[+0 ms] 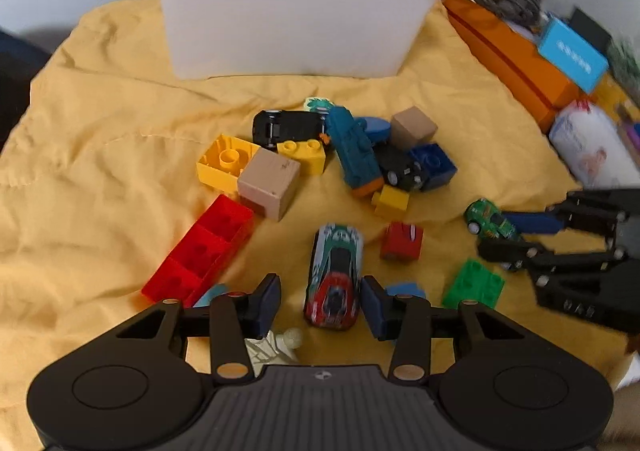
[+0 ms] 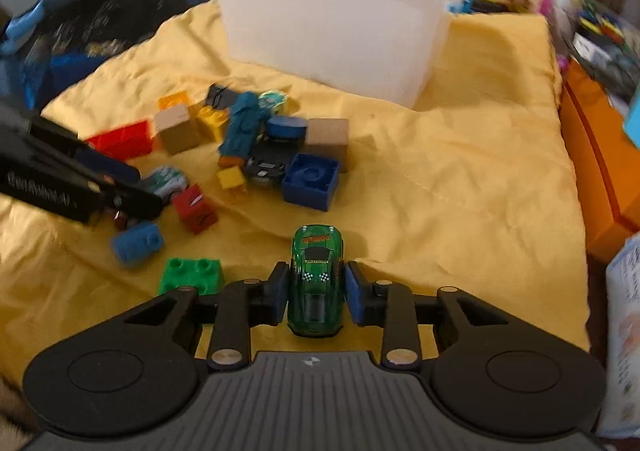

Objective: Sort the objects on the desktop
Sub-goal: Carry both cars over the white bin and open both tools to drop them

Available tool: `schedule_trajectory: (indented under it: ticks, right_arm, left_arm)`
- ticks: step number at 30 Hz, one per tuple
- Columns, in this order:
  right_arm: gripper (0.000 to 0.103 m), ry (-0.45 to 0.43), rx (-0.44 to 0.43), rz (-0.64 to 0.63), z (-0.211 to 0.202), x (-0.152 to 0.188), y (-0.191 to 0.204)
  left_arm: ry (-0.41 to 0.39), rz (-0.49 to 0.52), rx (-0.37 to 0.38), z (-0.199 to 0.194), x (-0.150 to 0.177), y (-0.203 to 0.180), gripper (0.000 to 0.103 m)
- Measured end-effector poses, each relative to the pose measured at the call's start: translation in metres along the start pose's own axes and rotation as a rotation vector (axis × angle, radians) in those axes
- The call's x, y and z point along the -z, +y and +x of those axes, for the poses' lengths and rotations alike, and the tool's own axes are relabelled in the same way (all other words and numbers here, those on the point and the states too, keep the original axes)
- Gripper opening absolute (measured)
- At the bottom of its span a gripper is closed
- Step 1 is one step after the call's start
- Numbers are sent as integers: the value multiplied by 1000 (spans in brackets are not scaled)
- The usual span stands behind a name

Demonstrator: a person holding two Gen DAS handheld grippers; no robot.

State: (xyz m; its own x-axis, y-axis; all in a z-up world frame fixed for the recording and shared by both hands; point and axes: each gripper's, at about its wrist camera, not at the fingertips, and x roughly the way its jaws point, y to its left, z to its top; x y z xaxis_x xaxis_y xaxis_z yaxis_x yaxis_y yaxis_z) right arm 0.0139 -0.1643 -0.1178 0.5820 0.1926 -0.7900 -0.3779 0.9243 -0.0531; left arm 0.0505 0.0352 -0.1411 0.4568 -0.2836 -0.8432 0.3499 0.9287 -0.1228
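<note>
Toys lie scattered on a yellow cloth point(image 1: 100, 123). My left gripper point(image 1: 320, 283) is open around a red, green and white toy car point(image 1: 334, 279). A gap shows on the car's left side, and the right pad is close to it. My right gripper point(image 2: 316, 269) is shut on a green toy car point(image 2: 316, 279), which rests on the cloth with a pad against each side. The left wrist view shows that green toy car point(image 1: 490, 219) at the tips of the right gripper point(image 1: 496, 235). A white plastic bin point(image 1: 288, 19) stands behind the pile.
The pile holds yellow bricks point(image 1: 224, 163), tan cubes point(image 1: 270, 183), a long red brick point(image 1: 200, 255), a black car point(image 1: 288, 127), a teal toy point(image 1: 354, 147), a dark blue brick point(image 2: 310, 181) and a green brick point(image 2: 190, 275). An orange box point(image 1: 516, 63) borders the cloth on the right.
</note>
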Motion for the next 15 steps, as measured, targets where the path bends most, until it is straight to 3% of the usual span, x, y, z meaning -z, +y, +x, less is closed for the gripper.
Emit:
schedule_trajectory:
  ticks: [4, 6, 8, 11, 15]
  right_arm:
    - [35, 10, -10, 10, -3, 6, -1]
    - [35, 5, -14, 13, -1, 6, -2]
    - [33, 13, -16, 3, 1, 2, -1]
    - [33, 4, -2, -21, -2, -5, 1]
    - [33, -87, 19, -28, -23, -30, -5]
  left_arm:
    - [-27, 111, -53, 8, 1, -15, 46]
    - [-24, 110, -28, 7, -4, -14, 33]
    - [-18, 111, -4, 3, -10, -12, 33]
    - [-90, 127, -22, -19, -25, -13, 33]
    - [-245, 156, -42, -59, -66, -10, 33]
